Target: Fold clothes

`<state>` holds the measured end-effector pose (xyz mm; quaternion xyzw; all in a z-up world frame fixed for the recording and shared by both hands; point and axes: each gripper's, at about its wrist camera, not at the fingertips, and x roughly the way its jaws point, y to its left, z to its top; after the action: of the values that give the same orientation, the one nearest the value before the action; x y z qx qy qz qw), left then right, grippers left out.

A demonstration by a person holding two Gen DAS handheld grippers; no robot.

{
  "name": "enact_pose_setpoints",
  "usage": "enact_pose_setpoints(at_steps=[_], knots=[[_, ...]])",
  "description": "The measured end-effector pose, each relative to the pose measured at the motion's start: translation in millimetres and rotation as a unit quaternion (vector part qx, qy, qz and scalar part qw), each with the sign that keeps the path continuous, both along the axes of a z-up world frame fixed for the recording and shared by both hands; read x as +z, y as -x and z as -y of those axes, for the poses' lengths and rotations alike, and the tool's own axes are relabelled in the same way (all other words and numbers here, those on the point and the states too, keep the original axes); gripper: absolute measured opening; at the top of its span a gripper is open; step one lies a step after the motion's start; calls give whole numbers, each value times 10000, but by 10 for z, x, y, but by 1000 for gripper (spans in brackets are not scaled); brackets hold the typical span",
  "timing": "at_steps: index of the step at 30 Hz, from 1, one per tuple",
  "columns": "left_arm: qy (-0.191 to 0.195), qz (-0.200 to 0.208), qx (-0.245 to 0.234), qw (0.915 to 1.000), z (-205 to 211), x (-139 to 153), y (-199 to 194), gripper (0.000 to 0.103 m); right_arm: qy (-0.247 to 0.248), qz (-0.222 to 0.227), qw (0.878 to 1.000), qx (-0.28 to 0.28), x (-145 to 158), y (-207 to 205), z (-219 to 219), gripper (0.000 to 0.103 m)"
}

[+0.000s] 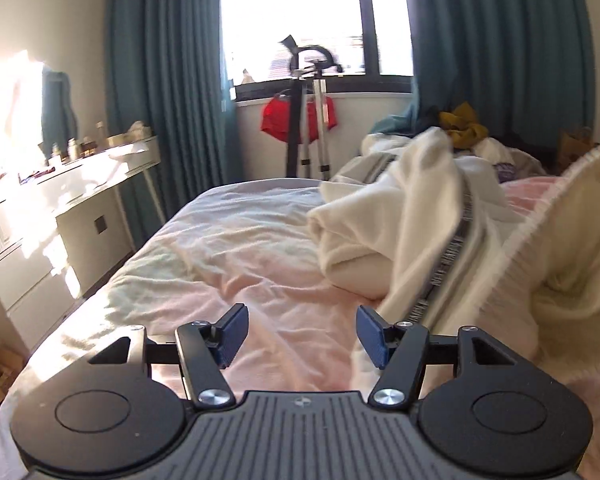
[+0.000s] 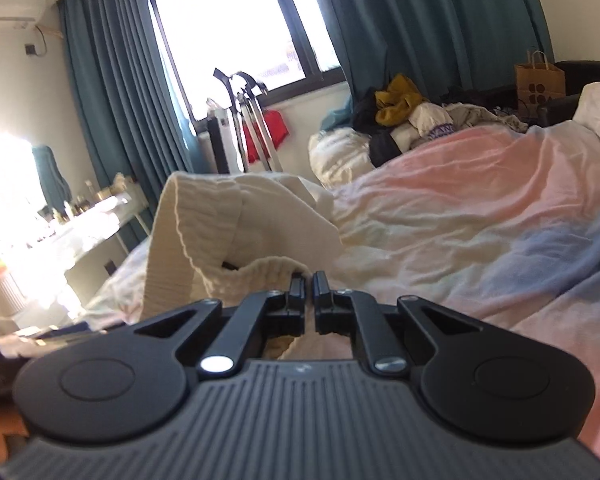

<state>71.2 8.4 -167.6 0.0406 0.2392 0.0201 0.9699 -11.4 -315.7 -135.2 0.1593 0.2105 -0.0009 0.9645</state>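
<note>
Right gripper [image 2: 309, 280] pinching ribbed hem of cream sweater [image 2: 236, 232], fingers nearly closed on knit edge; left gripper [image 1: 300, 332] hanging wide open, holding nothing, just beside sweater [image 1: 432, 236] drooping over pink bed cover [image 1: 236, 248]; sweater looking soft, light, floppy, prob stretching & sagging under own weight; ribbed hem seeming firmest hold, w/ left taking opposite edge; crumpled, bunched, dark printed strip showing inside.

Bright window [image 1: 296, 16] at top centre, flanked by teal curtains [image 1: 160, 80]. White dresser [image 1: 72, 208] along the left edge, washed out by sun, cluttered with what look like small bottles. Bed [image 1: 228, 248] with pale pink cover across the middle. Paper bag [image 2: 540, 80] upper right; air conditioner [image 2: 10, 0] upper left.
</note>
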Motion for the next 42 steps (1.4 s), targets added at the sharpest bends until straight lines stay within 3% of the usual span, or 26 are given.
enact_pose_setpoints(at_steps=[1,3,7,11,19,24,26,27,28,29,32,35,38,42], knots=[[119,-29,196,9997,-102,17,-45,59,71,-251,9996,-44,-58,-30,-2,7],[409,-238,20,9989,-225,27,-94,59,-7,-640,9979,-19,-179,-61,27,8],[748,-362,-795,9934,-258,131,29,65,-144,-627,9979,41,-193,-34,52,9],[66,-43,-2175,9760,189,176,332,76,-506,-575,9971,0,-195,-14,139,9],[-1151,-323,-2655,9567,796,-278,462,72,-948,-310,9950,44,-139,13,226,8],[-1909,-343,-2005,9603,936,-597,318,61,-799,-331,9962,74,-122,-9,219,8],[-1697,-238,-1867,9674,950,-586,320,57,-625,-430,9971,108,-127,-32,195,8],[-1591,-185,-1797,9706,957,-581,321,47,-545,-484,9973,113,-134,-39,181,9],[-1464,-140,-1741,9737,962,-567,323,24,-484,-528,9974,109,-144,-40,170,9],[-1249,-114,-1726,9770,953,-513,329,18,-430,-564,9974,158,-149,-46,160,9],[-607,81,-1472,9872,833,-304,357,16,-282,-599,9972,342,-156,-40,124,10],[118,238,-1215,9922,620,-62,374,11,-153,-539,9972,499,-114,2,54,16],[891,427,-989,9902,354,167,460,9,192,-517,9961,690,-72,33,-87,33],[1696,610,-657,9814,-51,436,444,9,667,-465,9899,1165,-56,82,-314,68]])
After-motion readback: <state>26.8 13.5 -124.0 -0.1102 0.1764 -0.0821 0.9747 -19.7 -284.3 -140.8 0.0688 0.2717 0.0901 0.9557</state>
